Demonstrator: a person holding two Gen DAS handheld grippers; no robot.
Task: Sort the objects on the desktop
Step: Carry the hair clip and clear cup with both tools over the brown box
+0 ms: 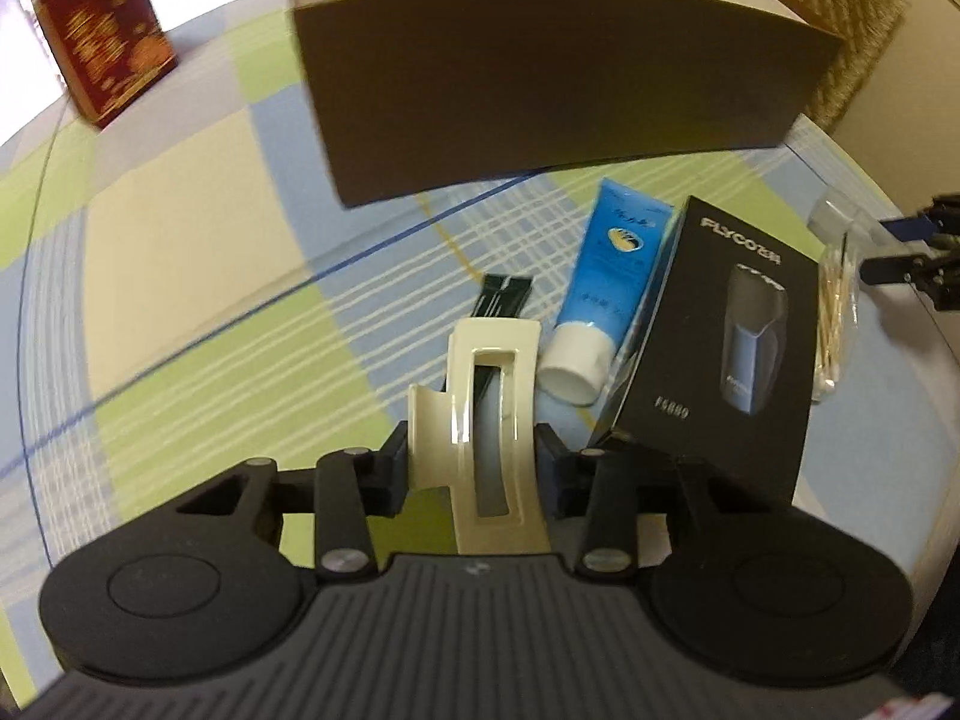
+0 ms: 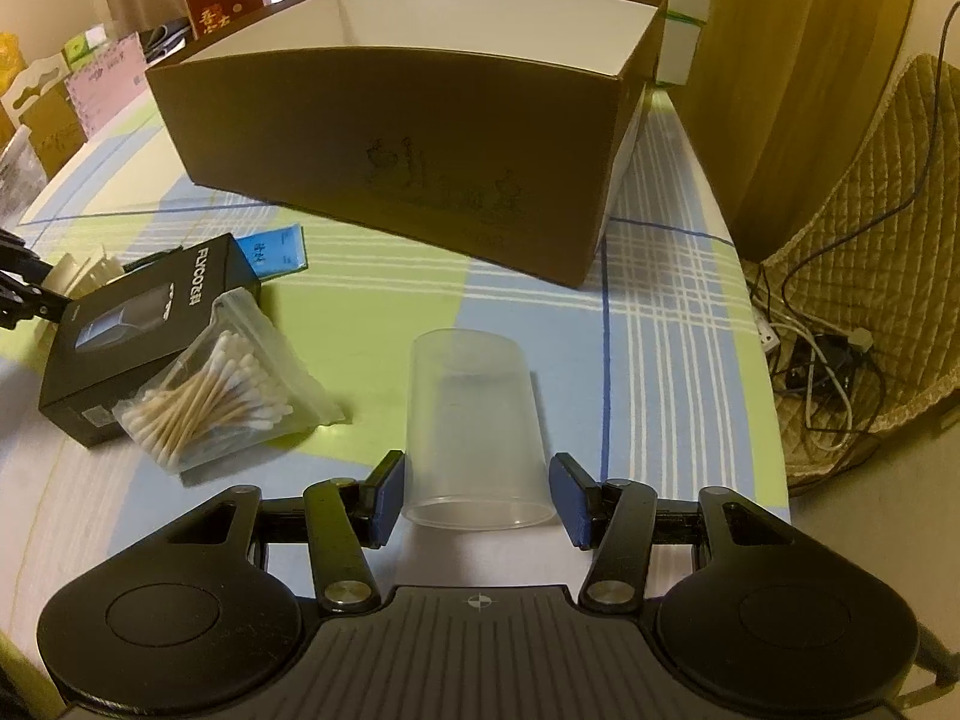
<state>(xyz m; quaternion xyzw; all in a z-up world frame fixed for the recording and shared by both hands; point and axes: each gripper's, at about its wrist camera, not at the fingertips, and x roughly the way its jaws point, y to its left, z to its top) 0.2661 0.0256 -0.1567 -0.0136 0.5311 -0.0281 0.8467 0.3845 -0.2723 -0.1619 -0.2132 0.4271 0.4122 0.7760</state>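
My left gripper (image 1: 474, 462) is shut on a cream hair claw clip (image 1: 480, 420) and holds it above the checked tablecloth. Beyond it lie a blue tube with a white cap (image 1: 606, 294), a black shaver box (image 1: 726, 348) and a bag of cotton swabs (image 1: 837, 300). My right gripper (image 2: 477, 495) is open, its pads either side of an upturned clear plastic cup (image 2: 474, 426), not touching it. A big brown open box (image 2: 408, 138) stands behind. The shaver box (image 2: 144, 324), swab bag (image 2: 216, 384) and blue tube (image 2: 270, 249) lie left of the cup.
A dark red box (image 1: 102, 42) stands at the table's far left. A black flat strip (image 1: 501, 294) lies under the clip. Card boxes (image 2: 54, 114) line the left edge. The table edge runs on the right, with a quilted basket of cables (image 2: 840, 324) beyond.
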